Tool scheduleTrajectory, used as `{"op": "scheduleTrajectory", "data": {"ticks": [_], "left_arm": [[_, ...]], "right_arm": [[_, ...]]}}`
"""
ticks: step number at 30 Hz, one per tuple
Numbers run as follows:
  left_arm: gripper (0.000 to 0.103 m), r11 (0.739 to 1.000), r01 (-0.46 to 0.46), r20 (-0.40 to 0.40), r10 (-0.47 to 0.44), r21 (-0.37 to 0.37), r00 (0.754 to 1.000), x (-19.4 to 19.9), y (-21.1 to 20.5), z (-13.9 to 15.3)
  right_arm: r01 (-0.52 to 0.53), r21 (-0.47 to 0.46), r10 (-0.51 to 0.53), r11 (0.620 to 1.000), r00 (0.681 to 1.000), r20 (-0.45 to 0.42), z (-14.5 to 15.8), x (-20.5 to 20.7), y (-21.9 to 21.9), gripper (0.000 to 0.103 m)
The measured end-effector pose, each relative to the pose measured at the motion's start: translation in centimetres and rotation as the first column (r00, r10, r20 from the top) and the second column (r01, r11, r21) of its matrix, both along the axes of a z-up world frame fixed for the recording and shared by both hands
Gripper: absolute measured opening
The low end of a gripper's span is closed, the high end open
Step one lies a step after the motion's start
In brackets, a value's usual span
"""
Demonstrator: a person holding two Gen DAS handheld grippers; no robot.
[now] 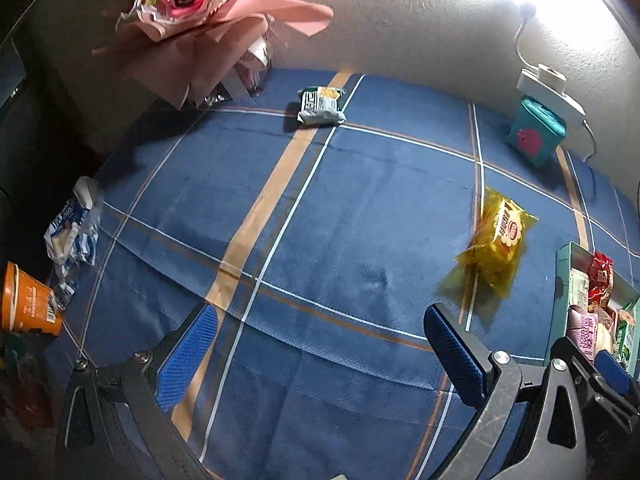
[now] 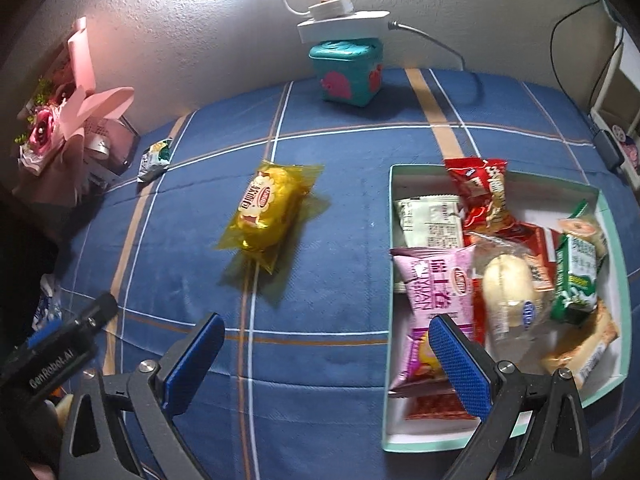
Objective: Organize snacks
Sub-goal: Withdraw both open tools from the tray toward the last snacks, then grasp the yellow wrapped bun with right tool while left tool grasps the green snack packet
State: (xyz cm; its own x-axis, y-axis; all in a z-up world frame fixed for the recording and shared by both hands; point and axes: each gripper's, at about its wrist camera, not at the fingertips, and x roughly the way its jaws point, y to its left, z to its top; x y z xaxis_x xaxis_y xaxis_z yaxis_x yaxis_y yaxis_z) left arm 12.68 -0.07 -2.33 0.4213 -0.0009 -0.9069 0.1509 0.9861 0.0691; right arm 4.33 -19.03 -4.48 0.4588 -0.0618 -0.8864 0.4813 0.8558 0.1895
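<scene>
Your left gripper point(image 1: 320, 356) and right gripper point(image 2: 328, 360) both hover with jaws spread wide, holding nothing. The yellow snack packet point(image 2: 266, 210) lies on the blue cloth point(image 2: 340, 280), just left of the snack-filled box point(image 2: 391, 216). A green-white packet point(image 1: 322, 106) sits far back near the wall.

blue plaid cloth point(image 2: 340, 280), yellow snack point(image 2: 266, 208)

A blue plaid cloth point(image 2: 340, 280) with tan and white stripes covers the surface, which runs back to a rough white wall point(image 2: 200, 20) lit by a bright glare, with a pink-wrapped bouquet point(image 1: 200, 12) standing against the wall at the cloth's far left corner.
</scene>
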Motion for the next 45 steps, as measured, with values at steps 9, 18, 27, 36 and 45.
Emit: {"op": "scheduleTrajectory", "data": {"ticks": [9,18,27,36,45], "left_arm": [[0.103,0.999,-0.005,-0.067,0.003,-0.033,0.998,1.6,1.2,-2.6],[0.103,0.998,0.056,-0.085,-0.056,-0.007,0.995,6.0,2.1,-2.7],[0.103,0.997,0.068,-0.162,-0.074,-0.042,0.984,9.8,2.3,-4.1],[0.103,0.995,0.054,-0.228,-0.073,-0.088,0.971,13.0,2.2,-5.1],[0.103,0.991,0.097,-0.218,-0.114,-0.089,0.969,16.2,0.8,-4.1]], "right_arm": [[0.012,-0.026,-0.012,1.000,1.000,-0.003,0.1,1.7,-0.2,0.103],[-0.039,0.028,0.040,0.999,0.999,-0.035,-1.1,7.0,0.5,0.103],[-0.028,0.084,0.036,0.996,0.994,-0.099,-3.2,12.0,-0.7,0.102],[-0.041,0.094,0.054,0.995,0.989,-0.141,-4.6,14.9,-1.2,0.078],[-0.008,0.120,0.033,0.993,0.979,-0.201,-6.1,16.2,-2.7,0.049]]}}
